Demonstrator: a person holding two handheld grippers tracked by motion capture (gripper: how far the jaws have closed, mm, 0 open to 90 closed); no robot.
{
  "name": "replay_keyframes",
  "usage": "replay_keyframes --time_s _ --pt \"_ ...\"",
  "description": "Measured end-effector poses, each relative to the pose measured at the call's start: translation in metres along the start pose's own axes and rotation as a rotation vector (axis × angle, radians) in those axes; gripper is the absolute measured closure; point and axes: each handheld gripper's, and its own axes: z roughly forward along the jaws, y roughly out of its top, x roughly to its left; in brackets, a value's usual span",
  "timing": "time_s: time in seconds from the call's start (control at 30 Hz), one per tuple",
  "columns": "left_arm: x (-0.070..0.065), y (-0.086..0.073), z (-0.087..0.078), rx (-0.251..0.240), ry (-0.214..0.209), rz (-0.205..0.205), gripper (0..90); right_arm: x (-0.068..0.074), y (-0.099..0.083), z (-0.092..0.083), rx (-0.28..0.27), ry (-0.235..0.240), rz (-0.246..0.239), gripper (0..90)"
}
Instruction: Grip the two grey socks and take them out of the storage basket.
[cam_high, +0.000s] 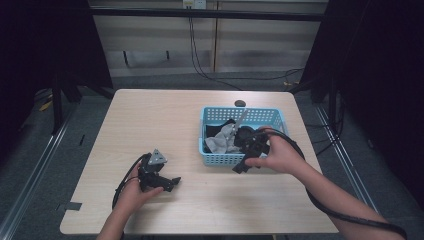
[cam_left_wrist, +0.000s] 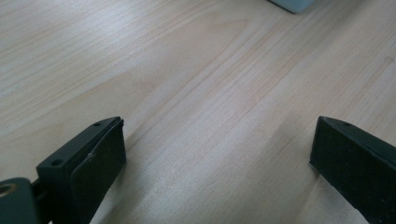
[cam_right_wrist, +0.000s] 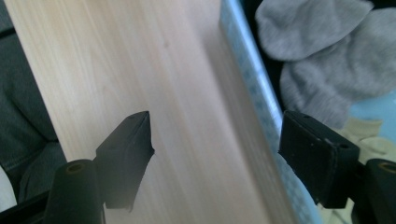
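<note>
Lying beside right tool (cam_right_wrist: 215, 156), grey socks (cam_right_wrist: 322, 56)

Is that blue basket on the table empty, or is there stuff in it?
Not empty. The blue basket holds grey socks and dark clothing, seen in the high view and right gripper view.

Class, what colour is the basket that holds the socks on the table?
Light blue basket; it shows best in the high view.
</note>
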Motion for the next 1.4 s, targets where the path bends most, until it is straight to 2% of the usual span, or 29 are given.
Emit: replay_keyframes --time_s 0.03,0.07,0.1,0.13,0.17,0.2,0.23,0.33,0.37,0.5,0.53,0.57,0.6,0.63,0.83,0.97,1.07,1.13,1.2,1.23,1.27,1.3,1.33,1.4 --pt "0.0 0.0 0.0 0.0 0.0 0.0 2.8 0.0 0.0 0.0 0.0 0.0 0.0 25.3" --pt "0.0 0.0 0.0 -0.004 0.002 -0.006 2.8 -0.01 0.008 -0.001 -0.009 0.007 0.004 25.4" --pt "0.0 0.0 0.0 -0.004 0.002 -0.006 2.8 -0.01 0.008 -0.001 -0.009 0.007 0.004 25.4" --pt "-0.001 0.0 0.001 -0.009 0.002 -0.01 2.8 -0.021 0.016 -0.001 -0.02 -0.001 0.022 25.9" --pt "-0.001 0.0 0.001 -0.009 0.002 -0.01 2.8 -0.021 0.016 -0.001 -0.02 -0.001 0.022 25.9" --pt "-0.001 0.0 0.001 -0.009 0.0 -0.014 2.8 -0.032 0.023 0.001 -0.027 0.0 0.042 26.2" --pt "-0.001 0.0 0.0 -0.008 0.003 -0.009 2.8 -0.038 0.026 0.002 -0.027 -0.017 0.049 26.2" --pt "-0.001 0.0 0.0 -0.008 0.003 -0.009 2.8 -0.053 0.036 0.008 -0.025 -0.03 0.083 26.4" --pt "-0.001 0.0 0.0 -0.008 0.003 -0.009 2.8 -0.053 0.036 0.008 -0.025 -0.03 0.083 26.4" --pt "0.0 0.0 0.001 -0.007 0.005 -0.005 2.8 -0.071 0.047 0.027 -0.013 -0.039 0.108 27.3" --pt "-0.001 0.0 0.001 -0.011 0.005 -0.01 2.8 -0.075 0.05 0.038 0.009 -0.049 0.111 28.1" --pt "-0.001 0.0 0.001 -0.011 0.005 -0.01 2.8 -0.075 0.05 0.038 0.009 -0.049 0.111 28.1" --pt "-0.001 0.0 0.001 -0.009 0.008 -0.01 2.8 -0.079 0.053 0.048 0.014 -0.047 0.123 28.1" --pt "-0.001 0.0 0.001 -0.009 0.008 -0.01 2.8 -0.079 0.053 0.048 0.014 -0.047 0.123 28.1" --pt "-0.001 0.0 0.001 -0.006 0.001 -0.01 2.5 -0.089 0.056 0.079 0.017 -0.022 0.146 28.0" --pt "-0.001 0.0 0.001 -0.005 -0.001 -0.008 2.2 -0.091 0.058 0.09 0.037 -0.024 0.152 26.2" --pt "-0.001 0.0 0.001 -0.004 0.0 -0.003 2.1 -0.092 0.06 0.099 0.035 -0.003 0.164 27.8" --pt "-0.001 0.0 0.001 -0.004 0.0 -0.002 2.0 -0.092 0.061 0.103 0.04 -0.002 0.166 32.2" --pt "-0.001 0.0 0.001 -0.004 0.0 -0.002 2.0 -0.092 0.06 0.106 0.049 0.001 0.165 40.8" --pt "0.0 0.0 0.001 -0.004 0.0 -0.002 2.0 -0.093 0.06 0.108 0.067 -0.001 0.158 49.3" --pt "0.0 0.0 0.001 -0.004 0.0 -0.002 2.0 -0.093 0.058 0.106 0.077 -0.003 0.146 69.2" --pt "0.0 0.0 0.001 -0.004 0.0 -0.002 2.0 -0.093 0.058 0.106 0.077 -0.003 0.146 69.2" --pt "0.0 0.0 0.001 -0.004 -0.001 -0.002 1.9 -0.094 0.057 0.104 0.073 0.054 0.144 82.7" --pt "0.0 0.0 0.001 -0.004 -0.001 -0.001 1.9 -0.09 0.058 0.103 0.107 0.046 0.115 84.8"
